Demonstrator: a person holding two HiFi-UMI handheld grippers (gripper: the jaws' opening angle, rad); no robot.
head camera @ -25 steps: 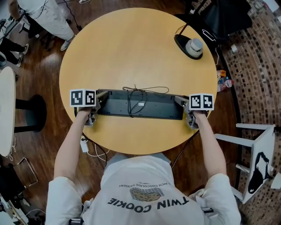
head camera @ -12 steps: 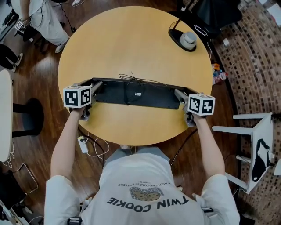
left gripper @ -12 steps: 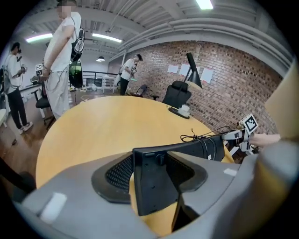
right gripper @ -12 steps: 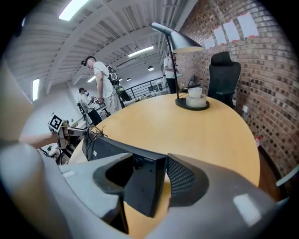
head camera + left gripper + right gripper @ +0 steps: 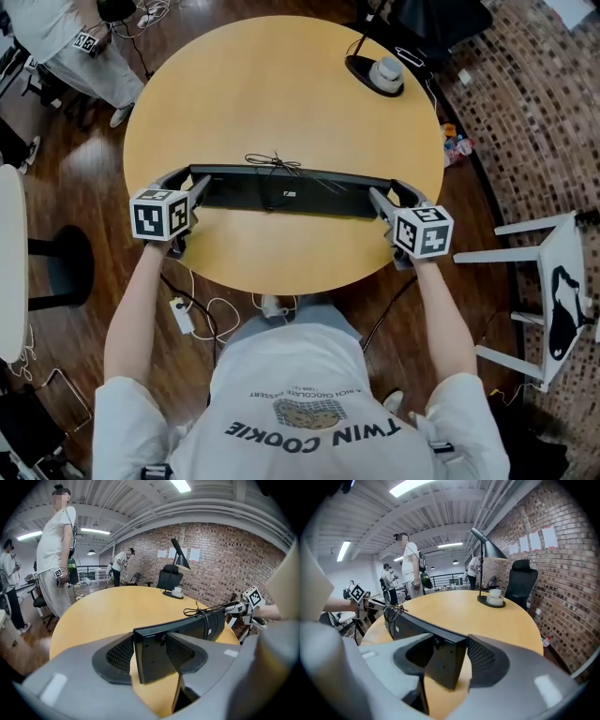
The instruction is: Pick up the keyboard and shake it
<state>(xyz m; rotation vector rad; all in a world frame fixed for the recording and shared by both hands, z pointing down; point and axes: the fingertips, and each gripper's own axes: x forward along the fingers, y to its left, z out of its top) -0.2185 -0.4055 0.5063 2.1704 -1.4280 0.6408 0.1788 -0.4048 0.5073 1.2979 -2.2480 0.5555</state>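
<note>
Count: one keyboard (image 5: 281, 192), two claws, one round table (image 5: 281, 84), one desk lamp (image 5: 375, 73), one black office chair (image 5: 168, 578). Three other people show in my left gripper view.
Left claw: my left claw (image 5: 150, 654) has one end of the keyboard between its pads, and the jaws are closing on it.
Right claw: my right claw (image 5: 445, 656) is clamped on the other end.
Keyboard: held between both claws over the near half of the table, dark underside toward me. A knotted cable (image 5: 272, 163) lies bundled on its far edge.
Surface: yellow wooden top.
Room: dark wooden floor (image 5: 84, 187), brick wall (image 5: 225, 559), strip lights on the ceiling.
Around: the lamp stands at the table's far right, well apart from the keyboard. A white stool (image 5: 553, 281) is to my right. A power strip (image 5: 180, 314) with cords lies on the floor under my left arm.
</note>
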